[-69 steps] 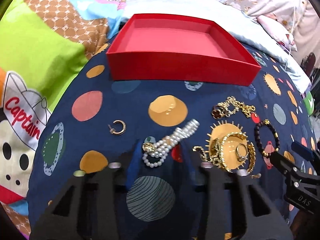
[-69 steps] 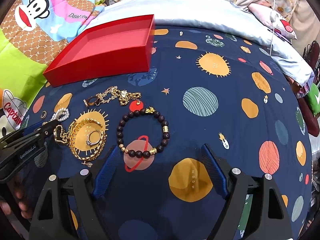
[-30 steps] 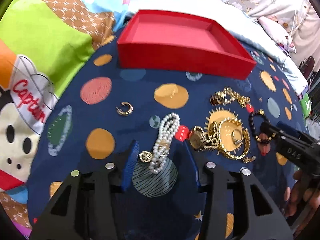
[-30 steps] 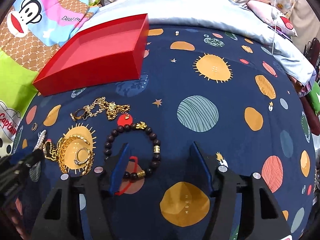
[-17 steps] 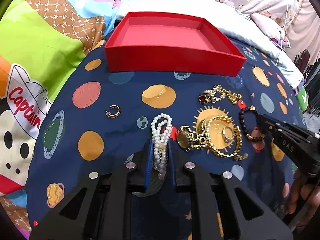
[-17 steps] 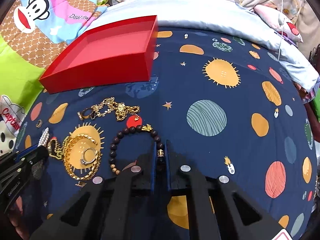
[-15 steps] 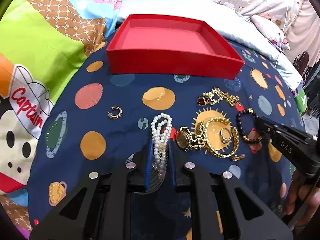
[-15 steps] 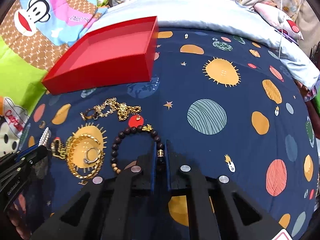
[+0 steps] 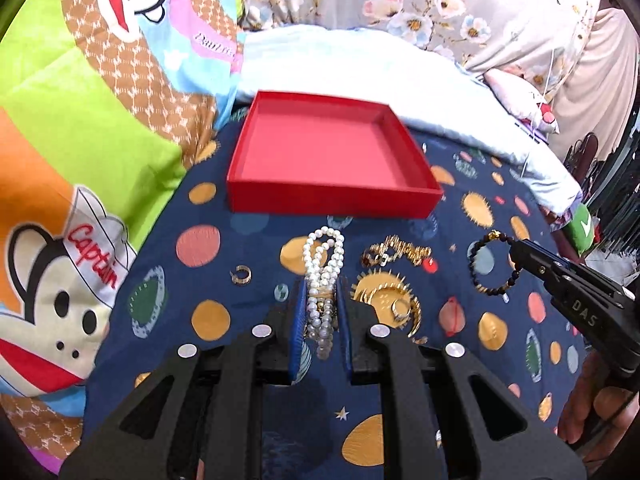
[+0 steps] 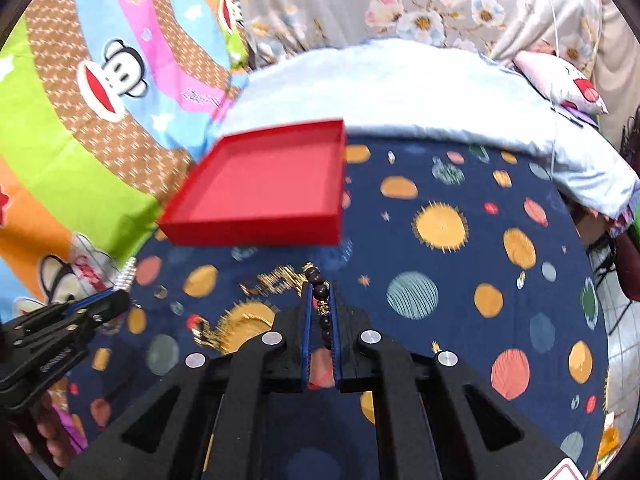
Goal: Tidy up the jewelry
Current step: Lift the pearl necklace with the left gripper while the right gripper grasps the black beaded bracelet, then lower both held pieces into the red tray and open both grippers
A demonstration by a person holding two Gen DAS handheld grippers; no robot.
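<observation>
My left gripper (image 9: 320,292) is shut on a white pearl bracelet (image 9: 324,256) and holds it lifted above the planet-print sheet. My right gripper (image 10: 320,292) is shut on a dark bead bracelet (image 10: 320,292), which also shows hanging from it in the left wrist view (image 9: 486,264). An empty red tray (image 9: 332,200) lies ahead of both; it also shows in the right wrist view (image 10: 256,224). On the sheet stay a gold chain (image 9: 396,252), a gold bangle pile with a ring (image 9: 394,306) and a gold hoop earring (image 9: 241,275).
The jewelry lies on a navy planet-print sheet (image 9: 224,320). A cartoon monkey blanket (image 9: 80,160) rises on the left. A pale blue pillow (image 9: 400,80) lies behind the tray. A pink cushion (image 10: 560,80) sits at the far right.
Both grippers have risen with their bracelets held, lifting them off the sheet. The tray now sits lower and farther in both views.
</observation>
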